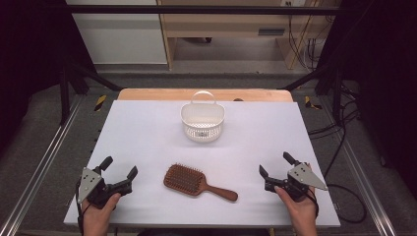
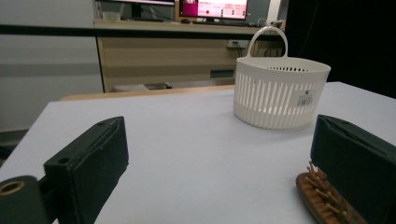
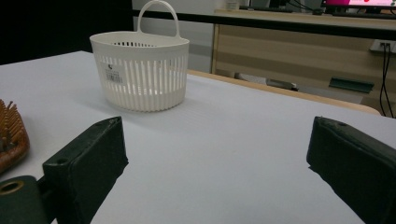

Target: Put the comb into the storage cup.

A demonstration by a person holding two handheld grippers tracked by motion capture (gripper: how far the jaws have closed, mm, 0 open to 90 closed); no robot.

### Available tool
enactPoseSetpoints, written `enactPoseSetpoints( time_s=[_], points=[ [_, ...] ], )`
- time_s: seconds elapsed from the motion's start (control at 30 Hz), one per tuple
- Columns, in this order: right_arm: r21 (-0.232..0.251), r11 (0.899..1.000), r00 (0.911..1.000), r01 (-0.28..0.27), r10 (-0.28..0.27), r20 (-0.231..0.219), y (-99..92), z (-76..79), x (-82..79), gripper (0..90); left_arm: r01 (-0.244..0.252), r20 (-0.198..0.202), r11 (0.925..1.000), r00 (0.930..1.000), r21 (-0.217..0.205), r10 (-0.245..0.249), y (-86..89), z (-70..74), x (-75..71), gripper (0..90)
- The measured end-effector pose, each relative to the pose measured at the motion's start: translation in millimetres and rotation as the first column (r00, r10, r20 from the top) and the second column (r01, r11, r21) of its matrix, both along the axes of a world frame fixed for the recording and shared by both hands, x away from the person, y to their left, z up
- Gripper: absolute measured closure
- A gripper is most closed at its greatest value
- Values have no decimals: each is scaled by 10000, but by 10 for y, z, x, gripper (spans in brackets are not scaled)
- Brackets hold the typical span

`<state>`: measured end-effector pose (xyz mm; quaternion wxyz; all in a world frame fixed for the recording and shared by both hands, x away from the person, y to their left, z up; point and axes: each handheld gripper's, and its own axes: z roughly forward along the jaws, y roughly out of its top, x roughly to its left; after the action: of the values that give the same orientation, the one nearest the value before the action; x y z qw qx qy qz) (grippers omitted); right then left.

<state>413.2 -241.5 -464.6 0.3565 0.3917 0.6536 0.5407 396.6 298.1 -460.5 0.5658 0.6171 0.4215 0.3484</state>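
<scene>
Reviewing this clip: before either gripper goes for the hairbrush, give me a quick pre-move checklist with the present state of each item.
1. Left gripper open and holding nothing: ok, wide gap between its fingers.
2. Right gripper open and holding nothing: ok.
3. Hairbrush free to grasp: ok, it lies flat between the two grippers, bristles up, touched by neither.
4. Brush handle reachable: ok, it points toward the right gripper's side.
5. White basket upright, opening clear: ok, it stands behind the brush, handle raised at its far rim.
6. Basket empty: cannot tell for certain; the high view shows no contents, but the bottom is small in the picture.
</scene>
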Motion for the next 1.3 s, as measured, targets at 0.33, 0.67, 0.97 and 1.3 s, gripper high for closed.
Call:
enactPoseSetpoints(
  time_s=[0.33,0.67,0.97,1.3],
  points=[
    [-15,9994,9991,351,-352,-221,-29,6,-14,66,27,-148,9999,9999,130,-25,-72,32,19,111],
    [-88,9993,9978,352,-357,-565,-2,14,6,68,411,-674,9980,9970,473,-379,-186,108,236,404],
    [-71,9990,9958,450,-454,-790,-3,20,12,71,865,-1552,9876,9857,1308,-657,-381,48,441,704],
    [-398,9982,9919,451,-494,-1169,19,12,13,71,1791,-2714,9762,9521,1224,-1407,-517,-19,434,895]
  ],
)
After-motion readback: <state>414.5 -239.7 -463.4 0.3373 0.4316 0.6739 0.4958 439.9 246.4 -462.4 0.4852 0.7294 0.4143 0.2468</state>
